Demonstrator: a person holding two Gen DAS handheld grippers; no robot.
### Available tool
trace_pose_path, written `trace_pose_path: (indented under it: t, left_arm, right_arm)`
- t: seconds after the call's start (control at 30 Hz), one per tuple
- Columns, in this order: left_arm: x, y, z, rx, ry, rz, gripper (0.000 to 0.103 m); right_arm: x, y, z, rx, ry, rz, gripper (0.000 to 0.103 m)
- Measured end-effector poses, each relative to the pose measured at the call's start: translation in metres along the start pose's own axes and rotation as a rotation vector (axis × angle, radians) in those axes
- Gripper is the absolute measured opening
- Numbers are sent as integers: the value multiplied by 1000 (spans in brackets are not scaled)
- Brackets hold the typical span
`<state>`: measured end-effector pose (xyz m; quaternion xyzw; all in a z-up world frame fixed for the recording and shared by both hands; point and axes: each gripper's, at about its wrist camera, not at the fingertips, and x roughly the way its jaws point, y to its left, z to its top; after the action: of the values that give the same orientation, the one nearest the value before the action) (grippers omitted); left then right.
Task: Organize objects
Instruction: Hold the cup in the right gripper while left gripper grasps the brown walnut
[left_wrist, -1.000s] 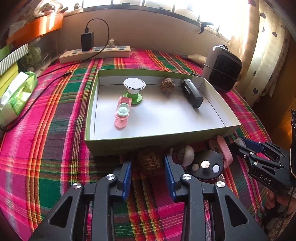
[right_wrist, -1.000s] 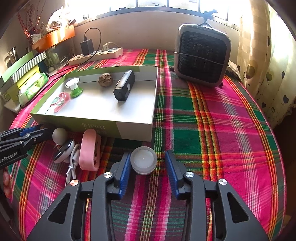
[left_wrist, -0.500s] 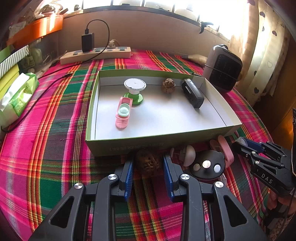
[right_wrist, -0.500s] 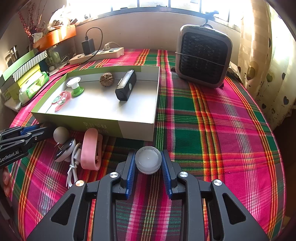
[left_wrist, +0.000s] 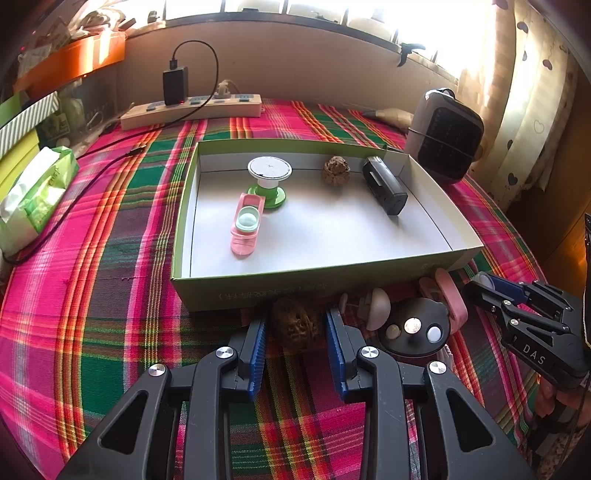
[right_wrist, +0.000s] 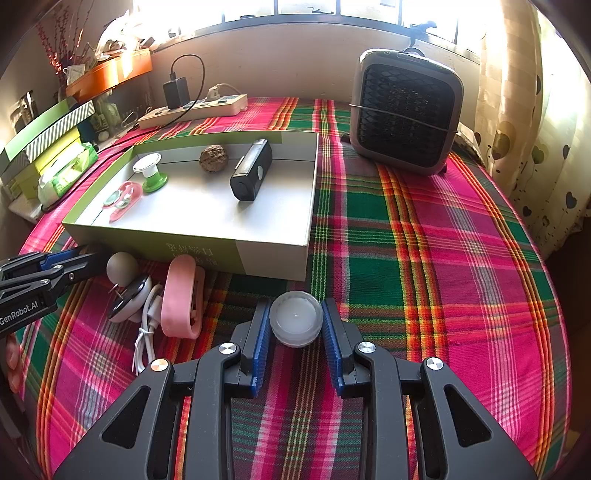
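Note:
My left gripper (left_wrist: 296, 328) is shut on a brown walnut (left_wrist: 295, 326) on the cloth just in front of the green box (left_wrist: 314, 282). My right gripper (right_wrist: 295, 323) is shut on a white round cap (right_wrist: 295, 322) on the cloth near the box's front right corner (right_wrist: 273, 258). Inside the box lie a pink case (left_wrist: 246, 225), a green and white stand (left_wrist: 269, 176), a second walnut (left_wrist: 335, 170) and a black device (left_wrist: 384, 189).
Beside the left gripper lie a beige ball piece (left_wrist: 376, 308), a black round puck (left_wrist: 415, 328) and a pink clip (right_wrist: 181, 299) with a white cable (right_wrist: 146, 332). A grey fan heater (right_wrist: 404, 110) stands back right. A power strip (left_wrist: 192, 110) lies at the back.
Both grippers have closed: the left onto the walnut, the right onto the white cap. Both have edged slightly forward toward the box.

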<state>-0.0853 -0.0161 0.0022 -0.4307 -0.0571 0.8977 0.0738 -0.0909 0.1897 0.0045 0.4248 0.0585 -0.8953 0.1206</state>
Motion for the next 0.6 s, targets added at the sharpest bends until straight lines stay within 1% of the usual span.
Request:
trace_pose_path:
  t: [0.1,0.6]
  left_arm:
    - [0,0,0,-4,-2,-7,28]
    - [-7,-4,-2,13,-17,1,28]
  right_arm:
    - [-1,-1,-1,6,-1,0,29]
    - [-7,-2,-2,22,-15,7,29]
